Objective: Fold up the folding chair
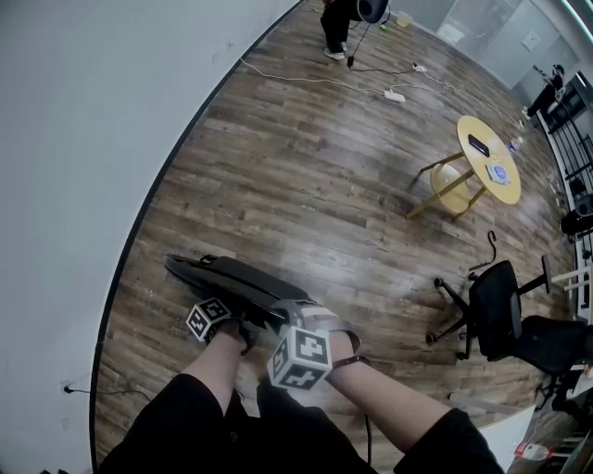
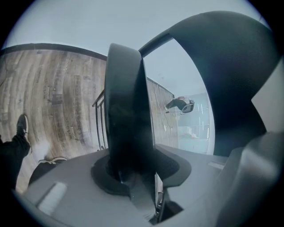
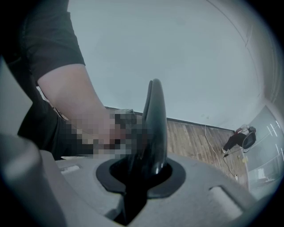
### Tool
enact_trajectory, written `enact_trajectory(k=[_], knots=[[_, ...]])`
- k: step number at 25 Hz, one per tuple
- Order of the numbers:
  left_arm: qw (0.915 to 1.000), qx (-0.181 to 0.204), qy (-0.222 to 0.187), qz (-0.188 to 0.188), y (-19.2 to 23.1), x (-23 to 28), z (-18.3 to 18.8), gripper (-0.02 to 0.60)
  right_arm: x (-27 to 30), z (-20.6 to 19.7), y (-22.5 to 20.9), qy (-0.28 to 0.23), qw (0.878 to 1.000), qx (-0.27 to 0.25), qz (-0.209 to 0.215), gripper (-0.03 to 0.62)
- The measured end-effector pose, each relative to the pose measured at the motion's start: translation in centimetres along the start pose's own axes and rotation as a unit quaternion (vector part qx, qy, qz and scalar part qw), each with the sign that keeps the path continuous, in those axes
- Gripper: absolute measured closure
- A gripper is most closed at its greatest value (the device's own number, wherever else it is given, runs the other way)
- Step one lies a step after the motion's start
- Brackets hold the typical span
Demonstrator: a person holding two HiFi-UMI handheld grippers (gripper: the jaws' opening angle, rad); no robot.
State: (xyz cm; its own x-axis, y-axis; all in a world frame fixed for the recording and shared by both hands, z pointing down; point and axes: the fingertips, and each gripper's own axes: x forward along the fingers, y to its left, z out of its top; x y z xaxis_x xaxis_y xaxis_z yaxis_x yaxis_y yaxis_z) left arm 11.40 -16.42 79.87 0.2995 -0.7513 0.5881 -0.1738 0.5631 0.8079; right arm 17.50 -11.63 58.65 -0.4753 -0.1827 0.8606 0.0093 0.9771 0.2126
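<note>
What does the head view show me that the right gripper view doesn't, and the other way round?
Only the head view: the yellow round table, the black office chair and a white power strip on the floor.
Only the right gripper view: the right gripper close up, its jaws shut on a thin black edge of the folding chair.
Both: the folding chair, the wooden floor, the pale wall and a distant person.
</note>
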Motion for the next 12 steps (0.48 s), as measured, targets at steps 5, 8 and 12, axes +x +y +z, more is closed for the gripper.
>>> enact_trajectory(k=[5,8,12], knots=[[0.9999,0.003,-0.001,0.010,-0.4,0.7,0.4,0.446,0.2,0.0,-0.9,-0.001,1.000,0.001,0.001,0.536],[1.0000,0.004,-0.002,0.006,-1.0,1.0,0.5,0.446,0.2,0.0,-1.5,-0.005,1.000,0.001,0.003,0.536],[1.0000,0.004,-0.001,0.000,-1.6,1.3,0.6,0.445,0.3,-0.1,-2.1,-0.008,1.000,0.001,0.008,0.534]])
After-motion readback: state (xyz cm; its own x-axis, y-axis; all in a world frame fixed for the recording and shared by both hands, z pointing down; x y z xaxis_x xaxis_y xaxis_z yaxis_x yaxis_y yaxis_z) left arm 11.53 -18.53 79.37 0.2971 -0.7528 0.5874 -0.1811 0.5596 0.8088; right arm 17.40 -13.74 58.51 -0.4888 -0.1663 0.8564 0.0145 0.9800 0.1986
